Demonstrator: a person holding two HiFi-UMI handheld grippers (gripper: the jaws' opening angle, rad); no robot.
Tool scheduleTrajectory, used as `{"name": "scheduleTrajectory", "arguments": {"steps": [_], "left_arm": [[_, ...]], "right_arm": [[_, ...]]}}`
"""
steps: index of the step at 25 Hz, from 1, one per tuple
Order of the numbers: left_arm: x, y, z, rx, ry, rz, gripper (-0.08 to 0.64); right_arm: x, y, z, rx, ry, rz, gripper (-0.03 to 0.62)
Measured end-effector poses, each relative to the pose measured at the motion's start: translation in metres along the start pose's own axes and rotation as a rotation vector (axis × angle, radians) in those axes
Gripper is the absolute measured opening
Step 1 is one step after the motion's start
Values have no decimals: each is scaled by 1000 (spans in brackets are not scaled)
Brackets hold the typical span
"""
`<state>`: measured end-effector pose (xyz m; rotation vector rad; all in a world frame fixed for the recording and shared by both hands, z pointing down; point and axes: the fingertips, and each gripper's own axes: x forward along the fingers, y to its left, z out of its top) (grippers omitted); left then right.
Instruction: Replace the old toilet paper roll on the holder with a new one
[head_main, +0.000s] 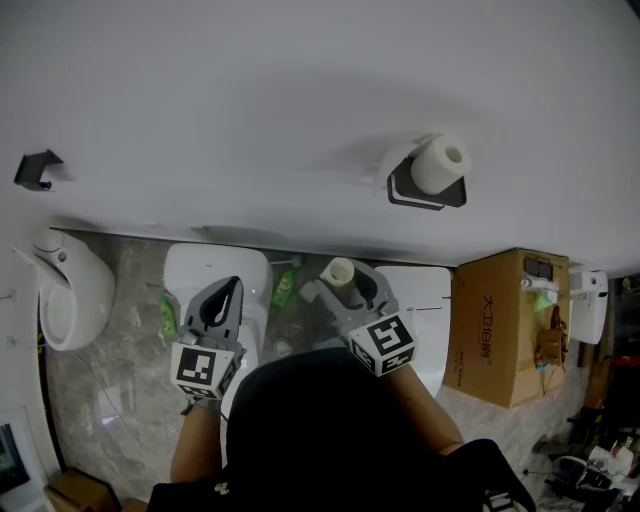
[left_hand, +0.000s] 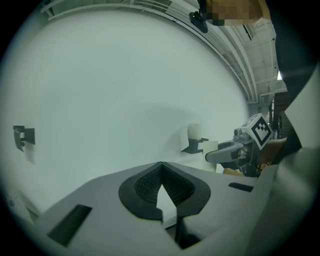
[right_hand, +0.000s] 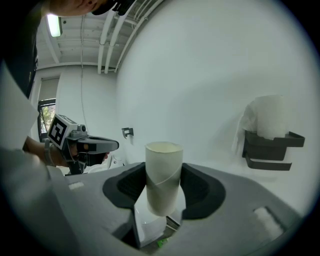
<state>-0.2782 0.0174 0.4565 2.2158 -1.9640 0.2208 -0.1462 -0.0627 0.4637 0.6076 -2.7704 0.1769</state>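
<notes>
right claw: clamped on a bare cardboard tube; tube is held upright between the pads, pinched on its lower half, top end sticking out
left claw: clenched shut, nothing held, well apart from the holder
holder: dark, wall-mounted, up and to the right of the tube in the right gripper view
paper roll: white, seated on the holder, loose sheet hanging at its left
step (judged): tube is taken to be the old core, already off; roll on the holder looks fresh, so the tube is probably to be put aside
doing it well: squeeze is to be kept light so the thin tube is not crushed; tube is to be kept clear of the hanging sheet; it should be let go only over a drop spot
risk: tube could slip, since only its lower part is pinched
</notes>
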Motion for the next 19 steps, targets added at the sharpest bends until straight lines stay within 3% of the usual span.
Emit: {"name": "scheduleTrajectory", "arguments": {"steps": [8,14,19], "left_arm": [[14,-12,5,33,-6,-27,14],[22,-24,9,6,1,-33,14],[31,-28,5,45,-2,-47,14]], "right_arm": [[-7,-13,-2,12,-1,-20,204],[-15,-24,-5,18,-4,-35,204],[-20,-35,-7,19,-3,-43,204]]}}
